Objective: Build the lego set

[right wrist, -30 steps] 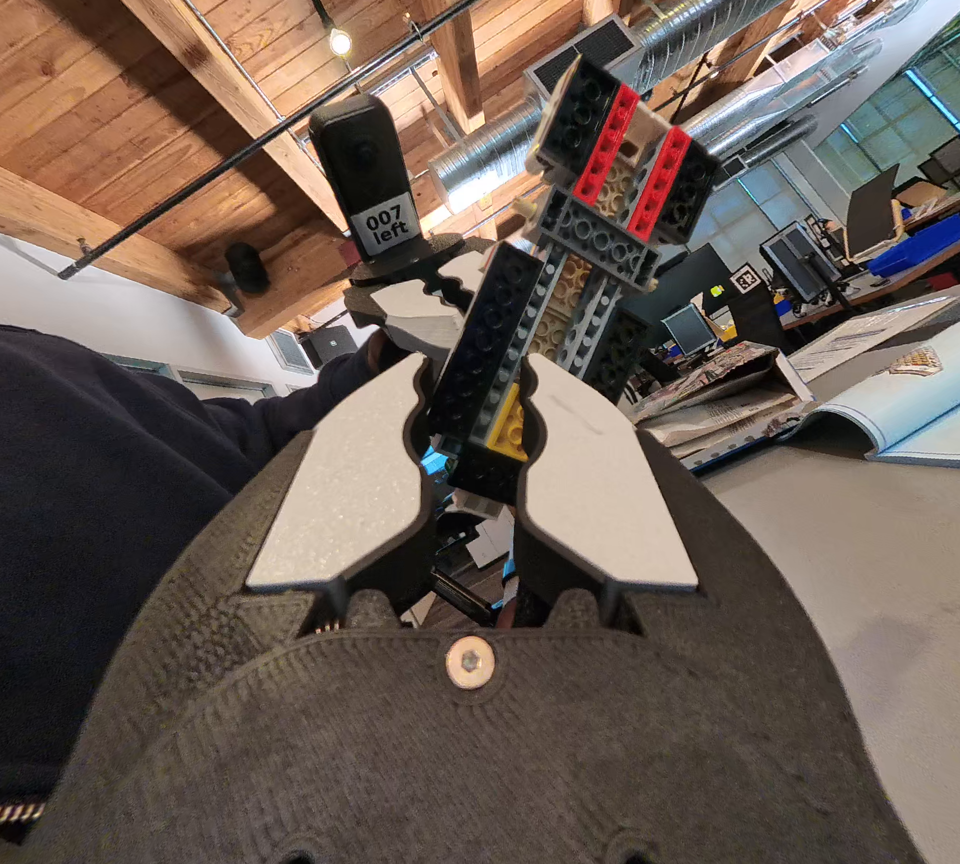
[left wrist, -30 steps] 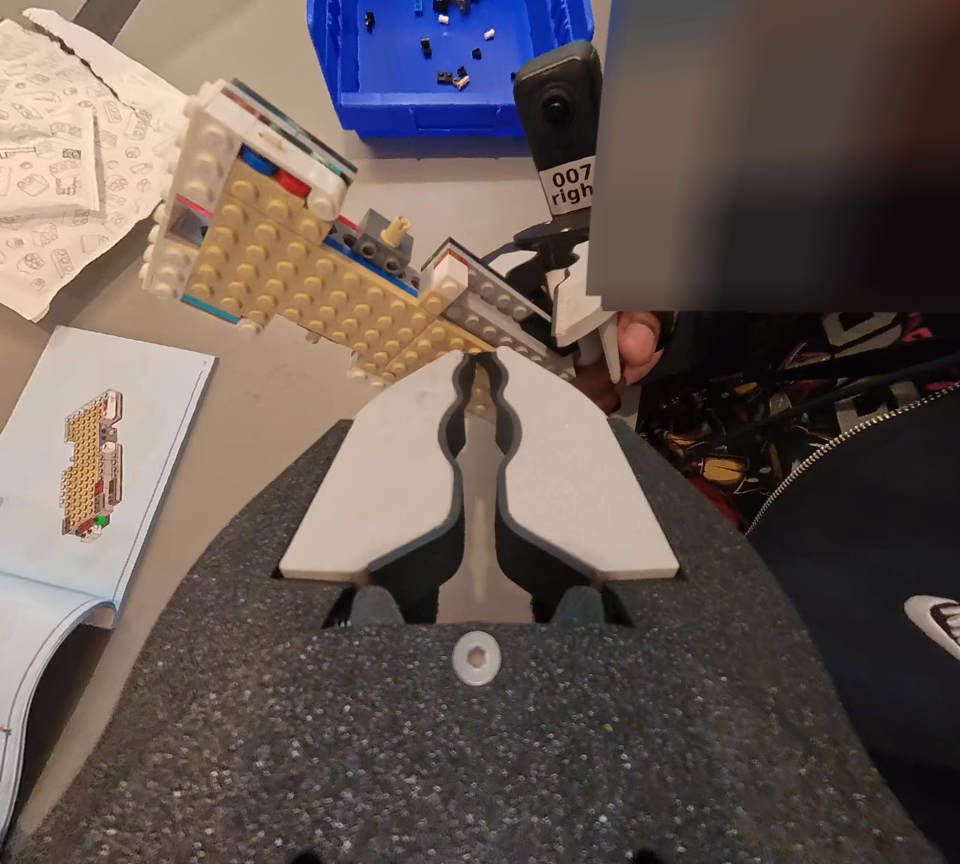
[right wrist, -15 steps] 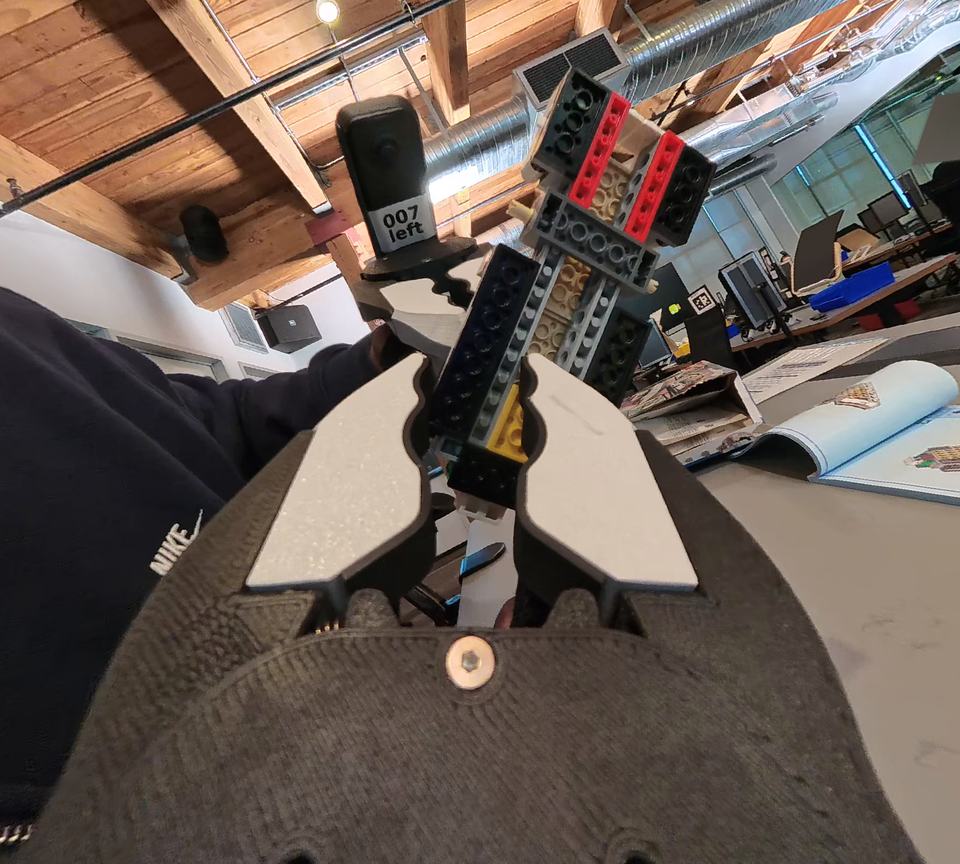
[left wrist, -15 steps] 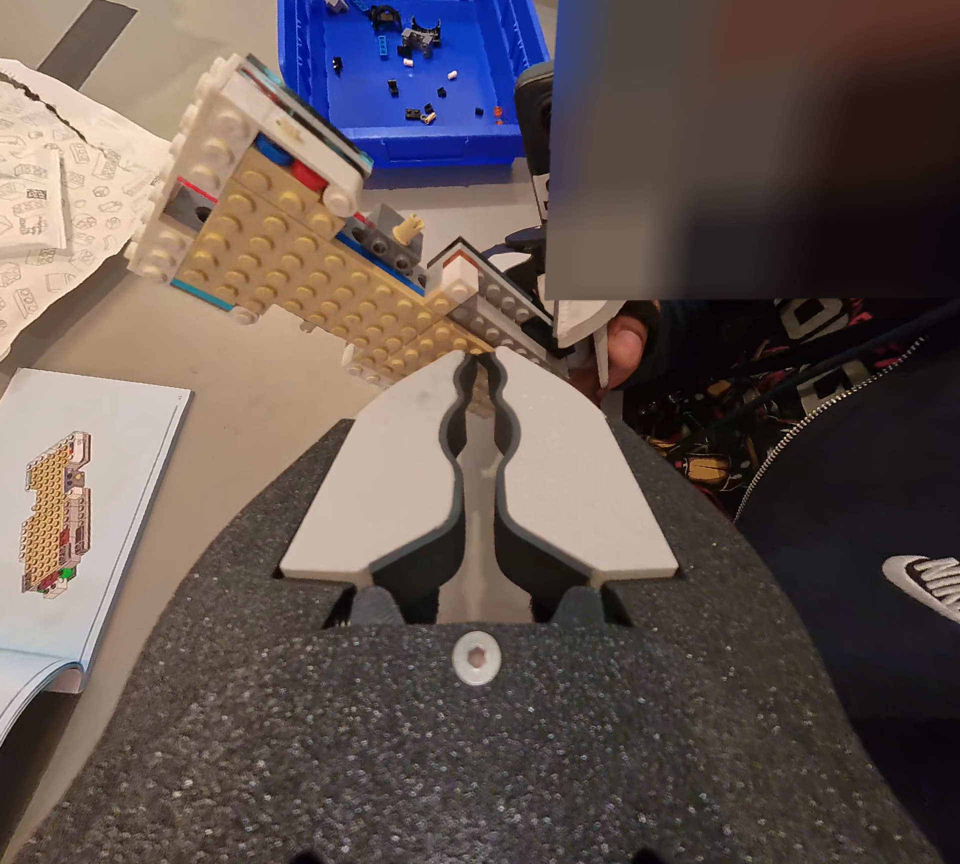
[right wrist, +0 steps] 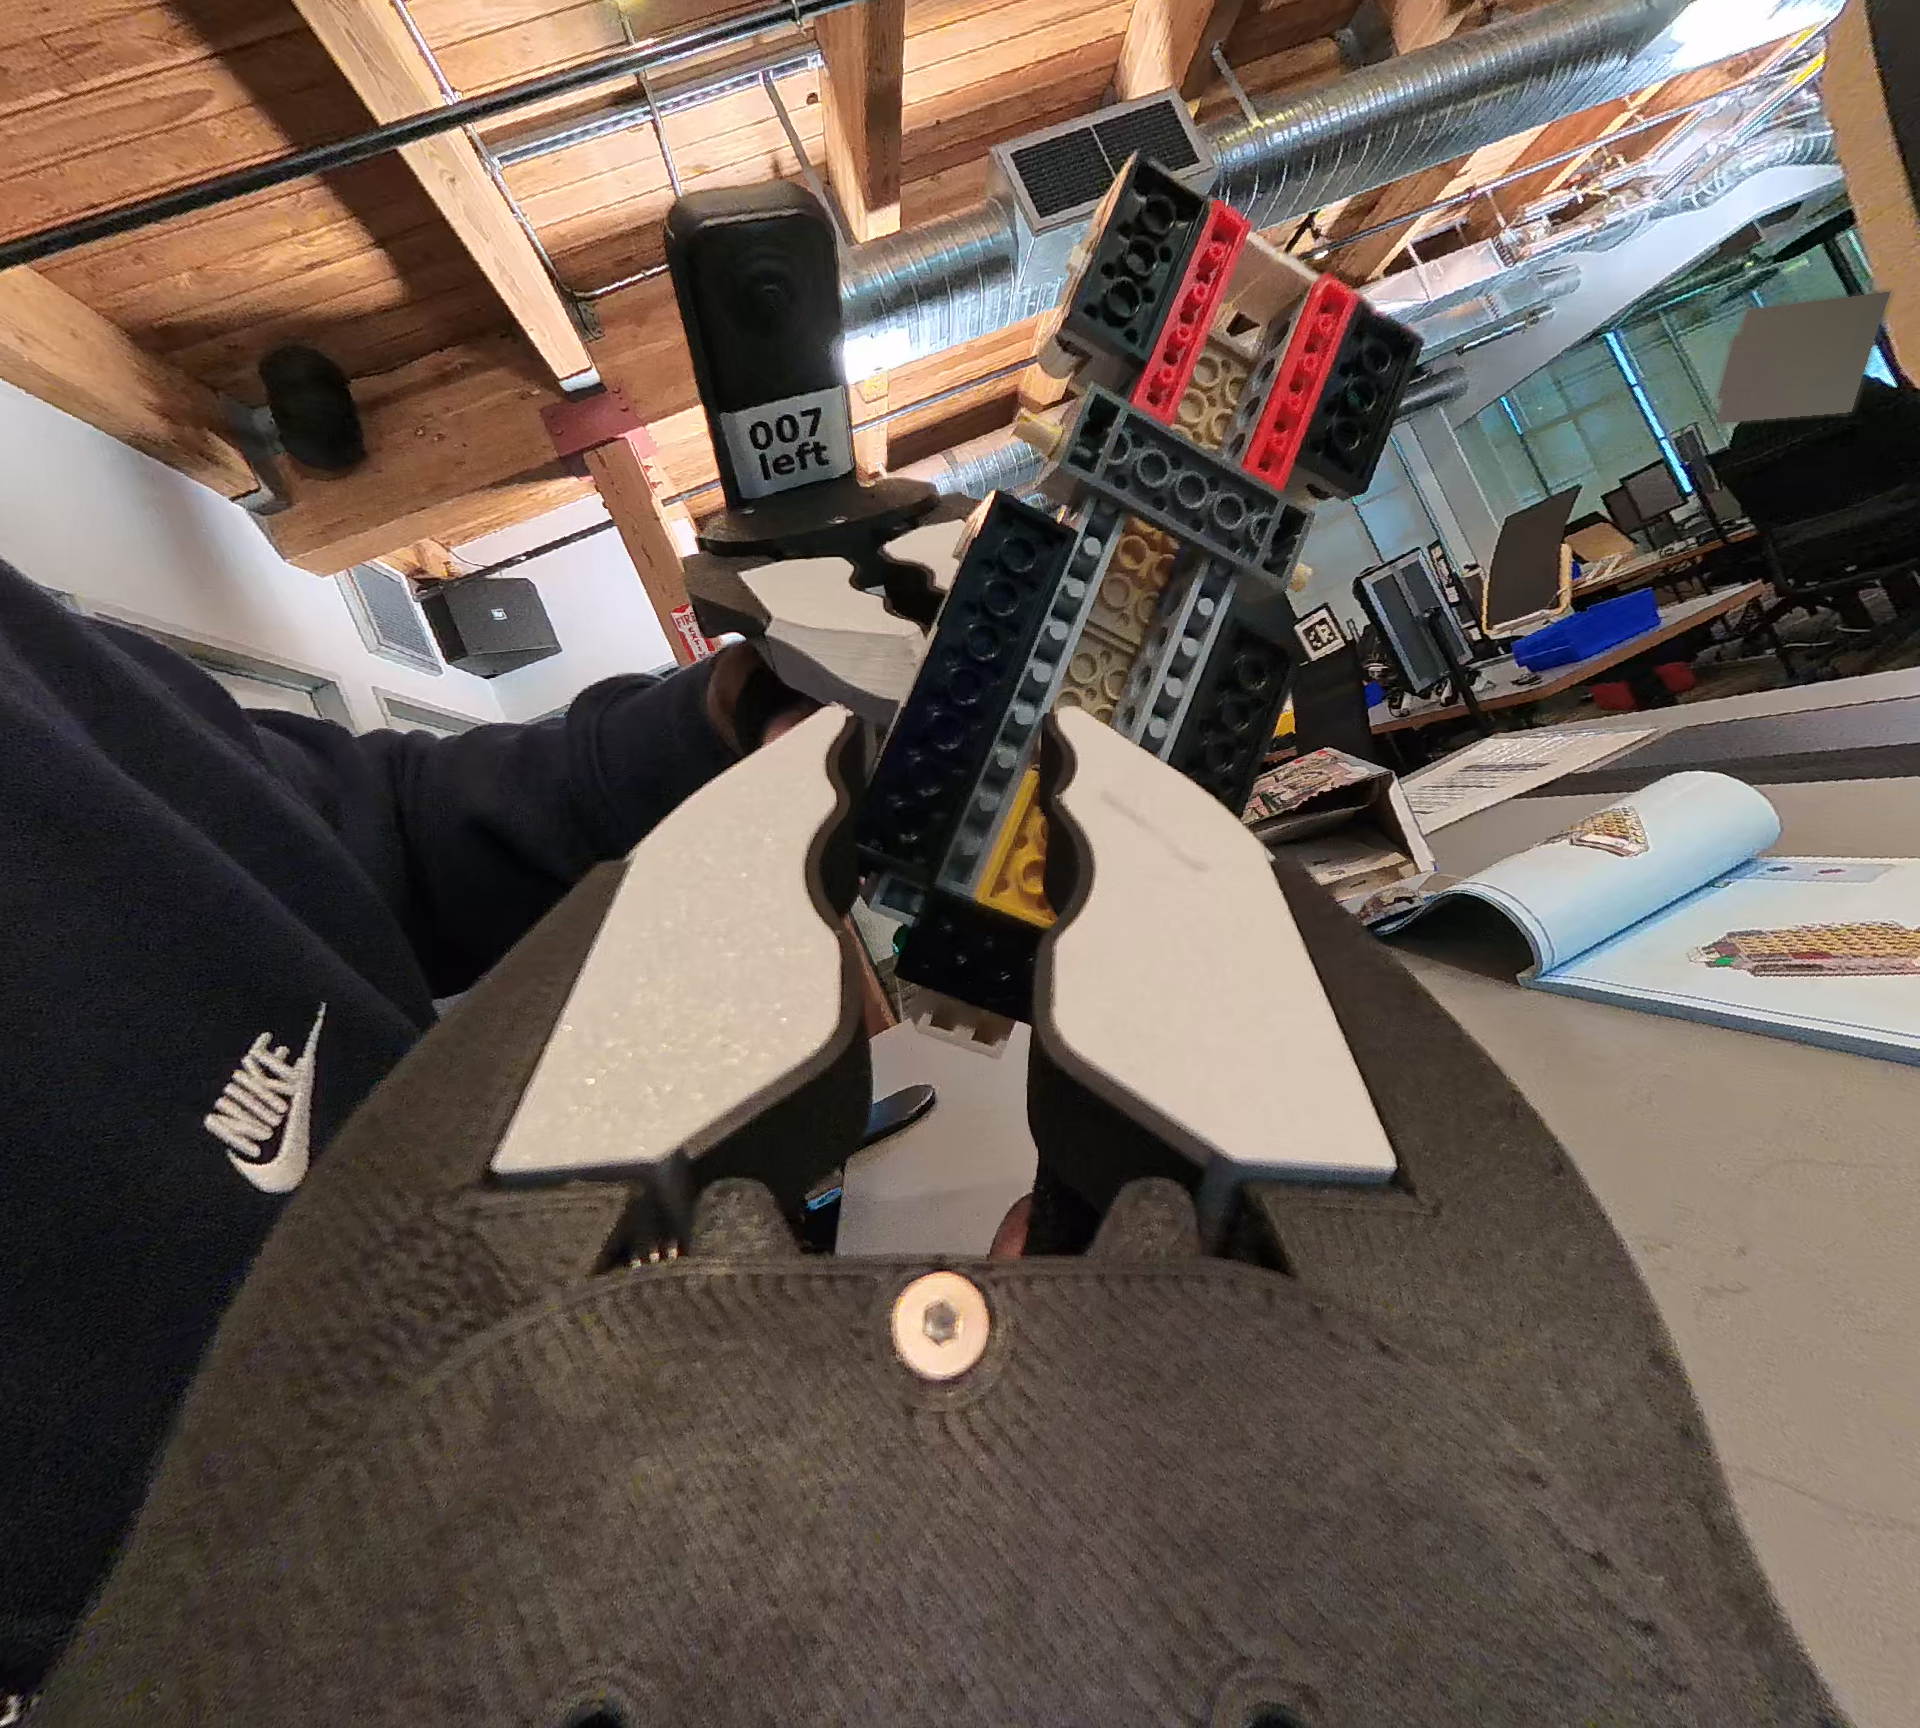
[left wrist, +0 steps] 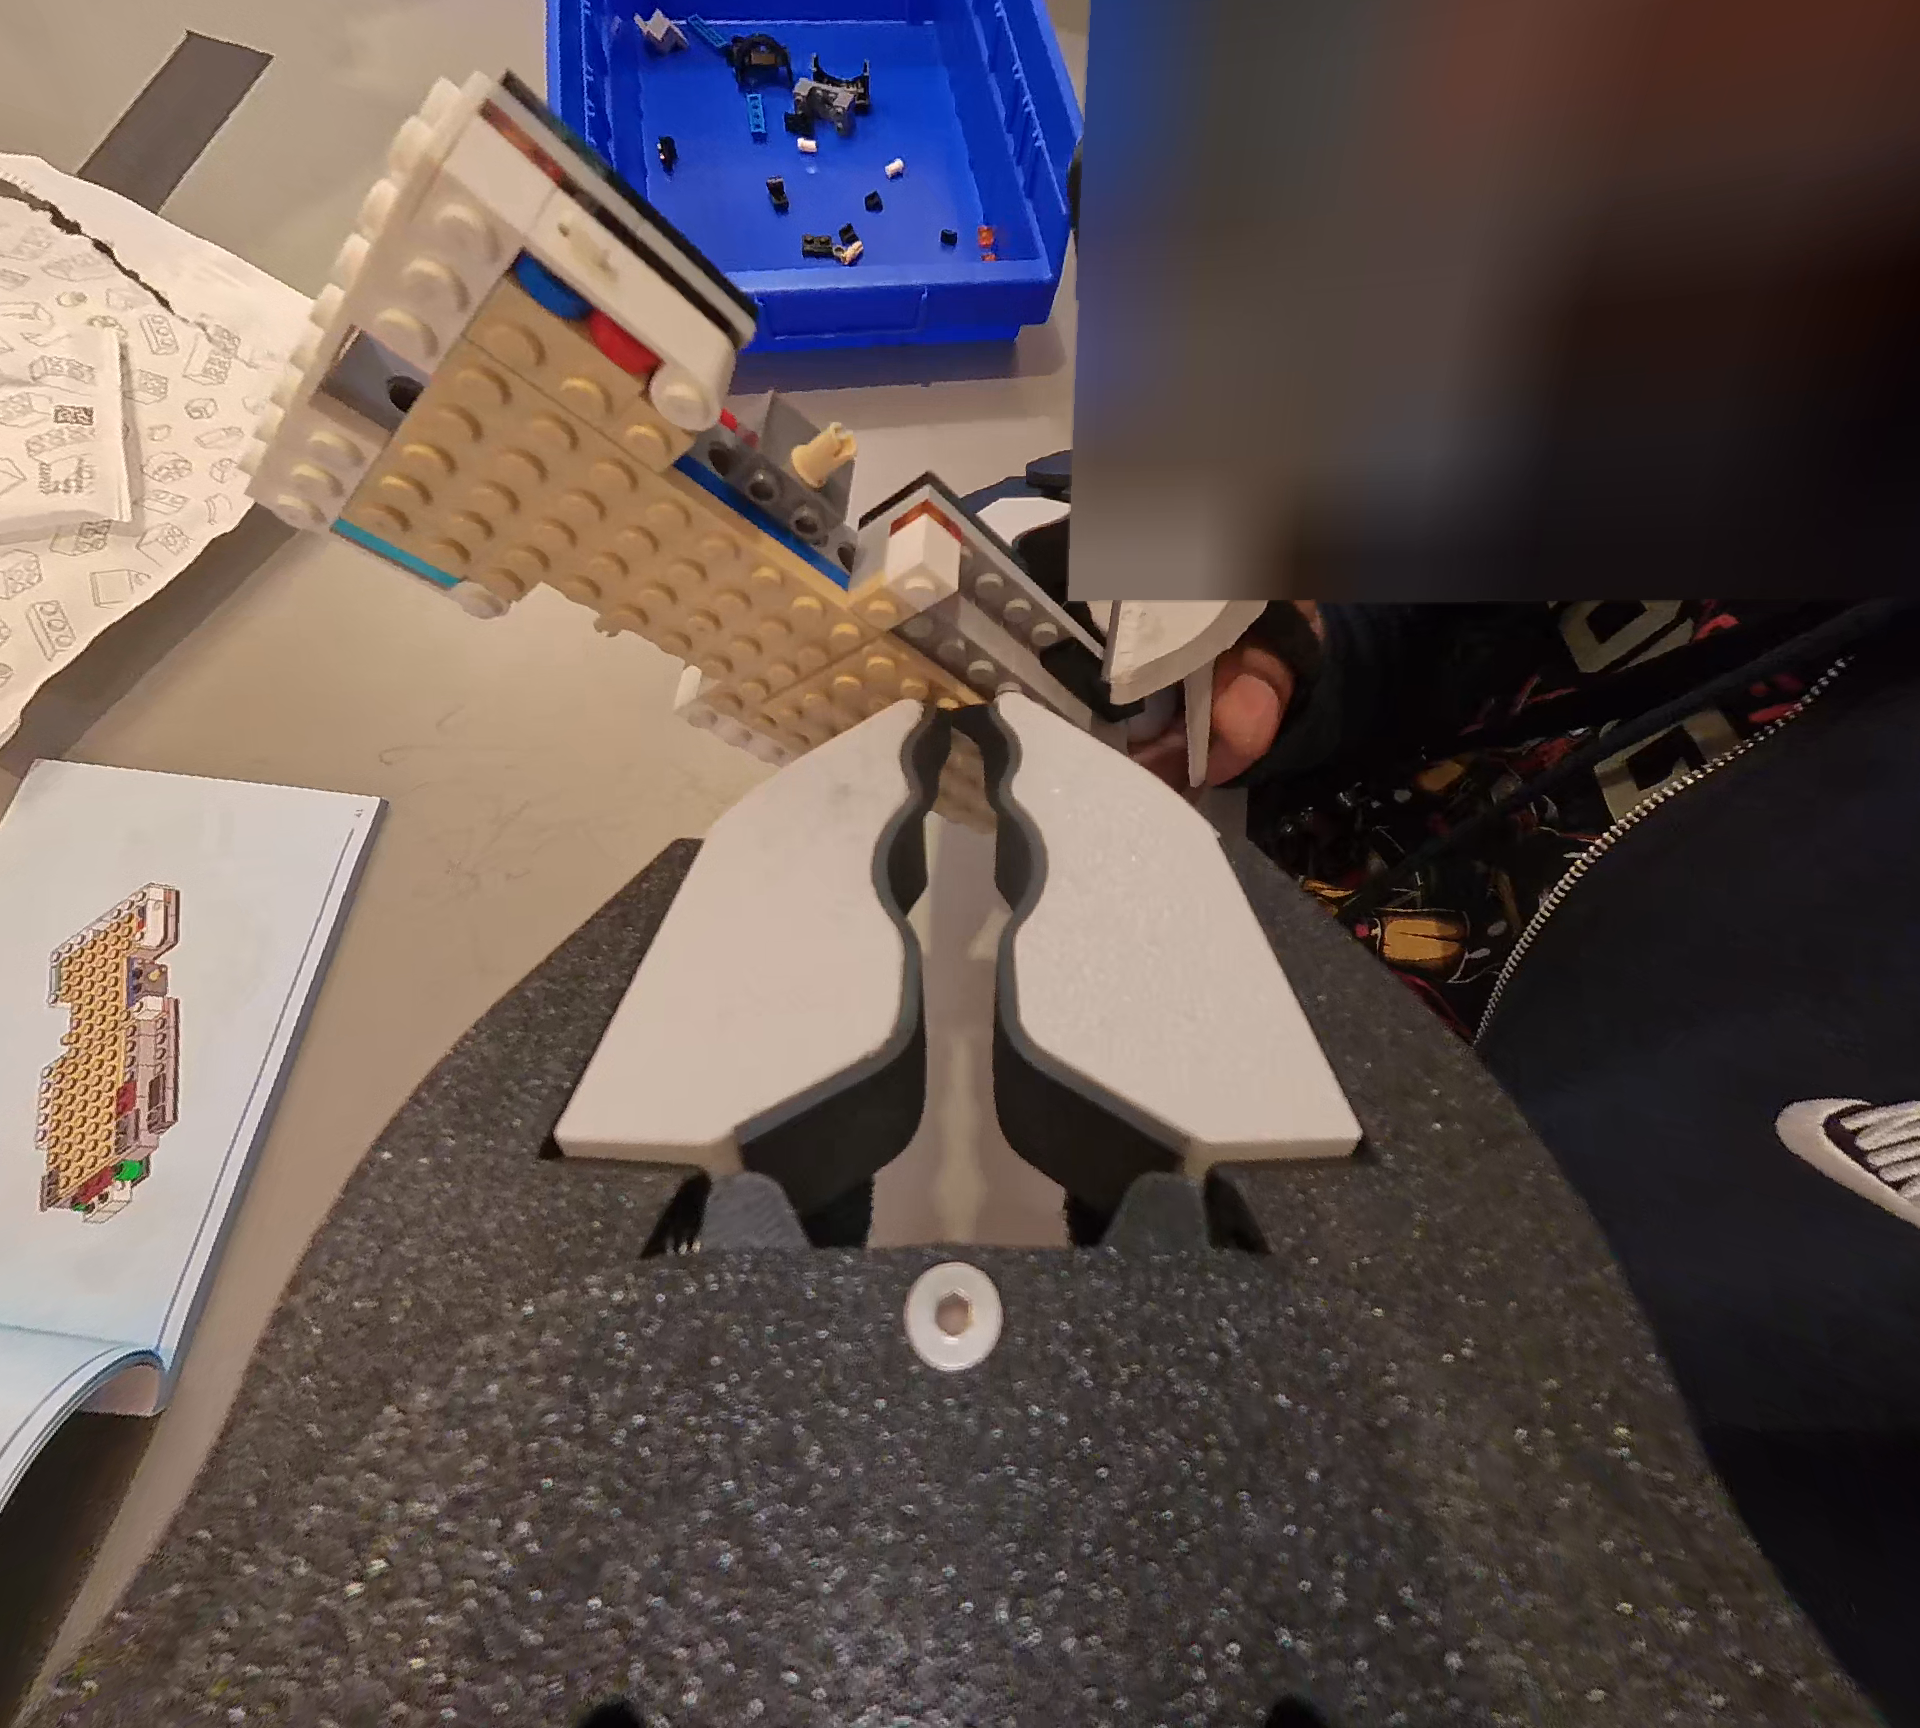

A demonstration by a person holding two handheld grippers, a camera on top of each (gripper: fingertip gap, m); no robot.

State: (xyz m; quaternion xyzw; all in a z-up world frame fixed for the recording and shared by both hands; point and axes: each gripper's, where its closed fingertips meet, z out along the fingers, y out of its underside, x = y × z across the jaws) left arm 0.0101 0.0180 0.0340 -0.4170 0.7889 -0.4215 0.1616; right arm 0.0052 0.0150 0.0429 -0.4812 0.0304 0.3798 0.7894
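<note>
Left wrist view shows the left gripper (left wrist: 961, 717) pinching the tan edge of a brick model (left wrist: 582, 473) held above the table (left wrist: 499, 743), while the right gripper (right wrist: 951, 785) clamps its dark underside.

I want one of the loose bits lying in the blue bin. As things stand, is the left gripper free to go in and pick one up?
Probably not. The left gripper is shut on the tan edge of the brick model, which the right gripper also clamps. The blue bin is open-topped, but the model hangs between.
</note>
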